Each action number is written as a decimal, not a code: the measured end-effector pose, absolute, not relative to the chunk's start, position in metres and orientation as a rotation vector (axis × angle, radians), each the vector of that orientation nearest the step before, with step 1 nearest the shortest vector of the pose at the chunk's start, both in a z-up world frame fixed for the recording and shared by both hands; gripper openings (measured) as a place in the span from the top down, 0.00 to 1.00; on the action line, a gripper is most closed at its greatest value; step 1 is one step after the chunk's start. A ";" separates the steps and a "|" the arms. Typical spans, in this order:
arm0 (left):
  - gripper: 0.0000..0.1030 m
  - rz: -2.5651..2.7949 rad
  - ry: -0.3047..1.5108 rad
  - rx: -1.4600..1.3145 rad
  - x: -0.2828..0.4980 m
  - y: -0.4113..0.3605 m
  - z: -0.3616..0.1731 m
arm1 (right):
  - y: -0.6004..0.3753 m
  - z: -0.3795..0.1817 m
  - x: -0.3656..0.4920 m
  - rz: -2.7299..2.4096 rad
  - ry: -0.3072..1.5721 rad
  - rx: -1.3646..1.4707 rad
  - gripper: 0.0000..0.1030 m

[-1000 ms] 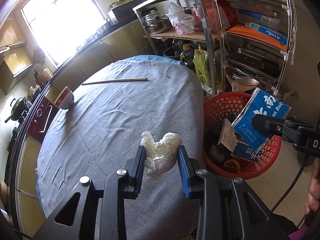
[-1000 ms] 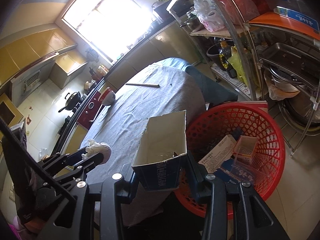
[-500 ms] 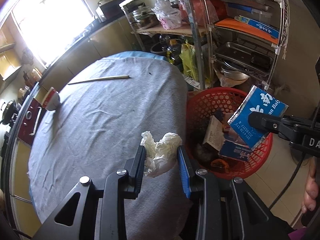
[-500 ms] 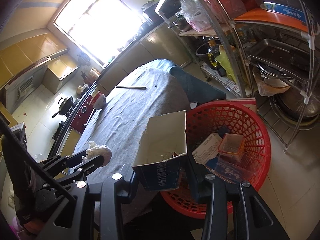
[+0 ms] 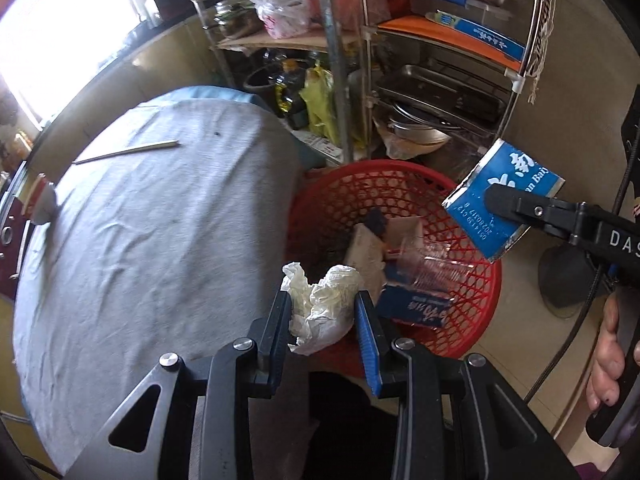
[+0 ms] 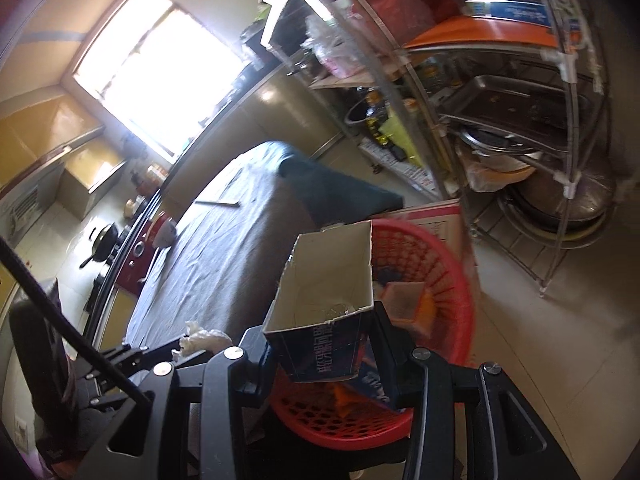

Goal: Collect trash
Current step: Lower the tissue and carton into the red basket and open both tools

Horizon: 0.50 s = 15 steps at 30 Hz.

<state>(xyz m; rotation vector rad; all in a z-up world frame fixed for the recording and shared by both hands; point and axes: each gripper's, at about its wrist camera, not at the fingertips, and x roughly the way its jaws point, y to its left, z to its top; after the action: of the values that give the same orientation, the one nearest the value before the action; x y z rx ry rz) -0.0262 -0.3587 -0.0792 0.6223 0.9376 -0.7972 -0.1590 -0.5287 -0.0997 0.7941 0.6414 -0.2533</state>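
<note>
My left gripper (image 5: 323, 312) is shut on a crumpled white tissue (image 5: 320, 306), held over the near rim of the red mesh basket (image 5: 476, 308) beside the table. In the right wrist view my right gripper (image 6: 320, 344) is shut on an open-topped blue carton (image 6: 324, 304), which hangs above the red basket (image 6: 452, 280). The same blue carton (image 5: 502, 200) shows in the left wrist view over the basket's right side. The tissue (image 6: 204, 338) also appears at lower left in the right wrist view. Boxes and a clear plastic cup (image 5: 432, 268) lie inside the basket.
A round table under a grey cloth (image 5: 140, 240) holds chopsticks (image 5: 124, 152) and a red and white bowl (image 6: 164, 232). A metal rack (image 5: 440, 80) with pans and bags stands behind the basket. A person's hand (image 5: 610, 352) grips the right handle.
Both grippers have swung right, off the table and over the red basket, each keeping its load. The basket now lies closer and more central in both views.
</note>
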 end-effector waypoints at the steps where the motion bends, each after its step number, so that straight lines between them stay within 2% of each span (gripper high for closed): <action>1: 0.67 -0.812 0.945 0.617 -0.025 -0.362 -0.082 | -0.533 -0.101 -0.161 -0.266 0.642 0.803 0.57; 9: 0.62 -0.891 0.970 0.616 -0.024 -0.388 -0.101 | -0.545 -0.118 -0.164 -0.286 0.673 0.873 0.57; 11: 0.50 -0.901 0.970 0.615 -0.025 -0.389 -0.102 | -0.544 -0.121 -0.161 -0.280 0.677 0.899 0.52; 12: 0.47 -0.903 0.969 0.612 -0.025 -0.388 -0.101 | -0.545 -0.123 -0.160 -0.275 0.674 0.924 0.46; 15: 0.39 -0.898 0.947 0.600 -0.026 -0.382 -0.095 | -0.547 -0.124 -0.155 -0.261 0.656 0.964 0.42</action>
<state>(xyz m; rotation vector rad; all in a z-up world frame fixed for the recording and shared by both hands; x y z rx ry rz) -0.0261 -0.3817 -0.0949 0.6000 0.9473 -0.8983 -0.1553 -0.5469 -0.1237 0.9635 0.6565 -0.2606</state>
